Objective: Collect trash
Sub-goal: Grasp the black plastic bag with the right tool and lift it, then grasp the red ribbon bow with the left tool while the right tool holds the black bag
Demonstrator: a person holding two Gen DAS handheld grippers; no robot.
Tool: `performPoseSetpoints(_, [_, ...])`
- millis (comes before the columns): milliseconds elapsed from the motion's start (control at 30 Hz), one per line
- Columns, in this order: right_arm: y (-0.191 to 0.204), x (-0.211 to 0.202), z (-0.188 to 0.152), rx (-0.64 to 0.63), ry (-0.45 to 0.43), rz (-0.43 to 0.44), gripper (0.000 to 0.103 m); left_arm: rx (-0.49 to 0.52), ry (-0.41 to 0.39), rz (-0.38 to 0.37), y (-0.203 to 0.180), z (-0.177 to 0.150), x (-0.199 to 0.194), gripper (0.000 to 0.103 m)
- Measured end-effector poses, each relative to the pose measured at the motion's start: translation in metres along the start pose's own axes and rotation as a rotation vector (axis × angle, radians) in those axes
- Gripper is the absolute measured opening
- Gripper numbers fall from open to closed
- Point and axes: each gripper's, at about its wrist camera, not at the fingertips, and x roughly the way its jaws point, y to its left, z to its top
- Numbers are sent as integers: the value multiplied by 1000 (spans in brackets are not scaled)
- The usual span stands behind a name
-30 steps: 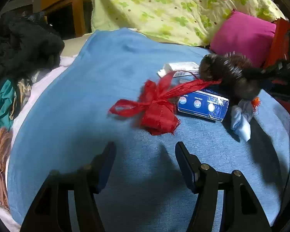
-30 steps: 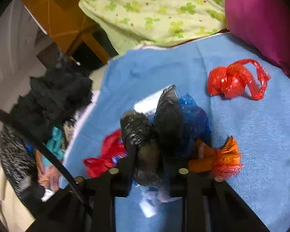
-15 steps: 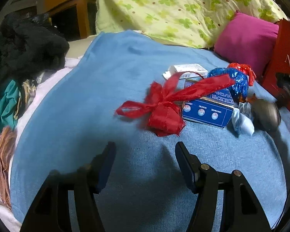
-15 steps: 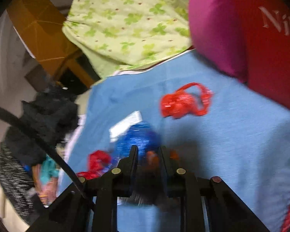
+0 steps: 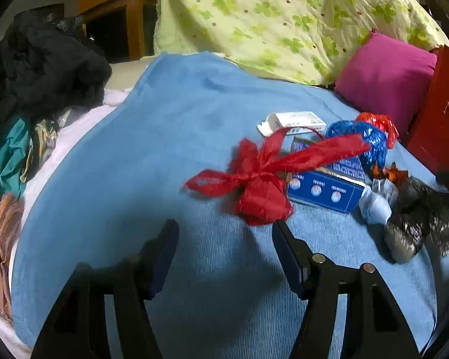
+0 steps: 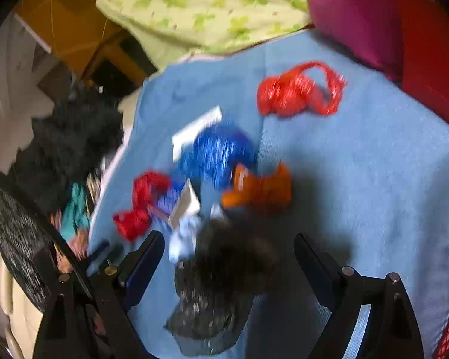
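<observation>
Trash lies in a cluster on the blue blanket (image 5: 170, 137). A red ribbon bow (image 5: 257, 185) lies just beyond my open, empty left gripper (image 5: 224, 239). Behind it are a blue box (image 5: 326, 190), a white box (image 5: 296, 121), a blue foil ball (image 5: 365, 143), a red foil wad (image 5: 380, 122) and a crumpled white wrapper (image 5: 374, 209). A crumpled black plastic bag (image 6: 221, 281) lies loose between the fingers of my open right gripper (image 6: 227, 257); it also shows in the left wrist view (image 5: 413, 224). An orange wrapper (image 6: 257, 191) lies beyond it.
A magenta pillow (image 5: 383, 80) and a red paper bag (image 5: 440, 119) stand at the right. A green clover quilt (image 5: 284, 15) is at the back. Dark clothes (image 5: 39, 65) are piled at the left, with a wooden cabinet (image 5: 113, 9) behind.
My right gripper carried the black bag away from the pile toward the right, then opened; the bag now lies loose on the blanket. The left gripper stayed open and nearly still.
</observation>
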Motion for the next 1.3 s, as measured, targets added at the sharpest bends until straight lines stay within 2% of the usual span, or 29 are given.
performPoseSetpoints(100, [7, 8, -15, -32, 20, -9, 89, -17, 0, -26, 0, 5, 4, 68])
performPoseSetpoints(167, [10, 20, -24, -37, 48, -35, 80, -19, -5, -40, -2, 8, 6, 68])
performPoseSetpoints(200, [12, 26, -26, -40, 62, -41, 67, -17, -9, -45, -4, 9, 7, 69])
performPoseSetpoints(233, [15, 35, -30, -49, 90, -44, 60, -15, -14, -50, -5, 11, 8, 70])
performPoseSetpoints(300, [24, 41, -36, -87, 67, -80, 56, -9, -23, -64, -9, 16, 11, 73])
performPoseSetpoints(333, [27, 41, -37, -102, 55, -85, 47, -5, -25, -69, -10, 17, 13, 75])
performPoseSetpoints(367, [30, 41, -37, -115, 48, -61, 43, 0, -24, -73, -12, 19, 16, 76])
performPoseSetpoints(500, [35, 39, -38, -139, 24, -68, 40, 11, 8, -72, -17, 22, 31, 76])
performPoseSetpoints(633, [34, 28, -35, -131, -24, -29, 39, -4, 41, -75, -16, 24, 46, 76])
performPoseSetpoints(667, [32, 24, -34, -127, -35, -25, 39, -8, 46, -79, -16, 24, 48, 74])
performPoseSetpoints(733, [28, 18, -31, -108, -55, -6, 39, -21, 71, -100, -14, 24, 56, 54])
performPoseSetpoints(800, [26, 15, -31, -96, -69, 0, 39, -28, 103, -110, -14, 22, 64, 42])
performPoseSetpoints(867, [26, 14, -28, -81, -80, 3, 39, -26, 94, -97, -13, 21, 65, 35])
performPoseSetpoints(900, [25, 12, -29, -77, -83, 5, 39, -29, 93, -102, -13, 21, 64, 24])
performPoseSetpoints(933, [25, 10, -28, -74, -90, 8, 39, -38, 92, -106, -12, 21, 62, 18])
performPoseSetpoints(1033, [25, 2, -26, -75, -117, 22, 39, -61, 76, -103, -7, 20, 53, 13])
performPoseSetpoints(1300, [36, -29, -25, -110, -222, 50, 39, -35, -43, -46, -9, 8, -13, 12])
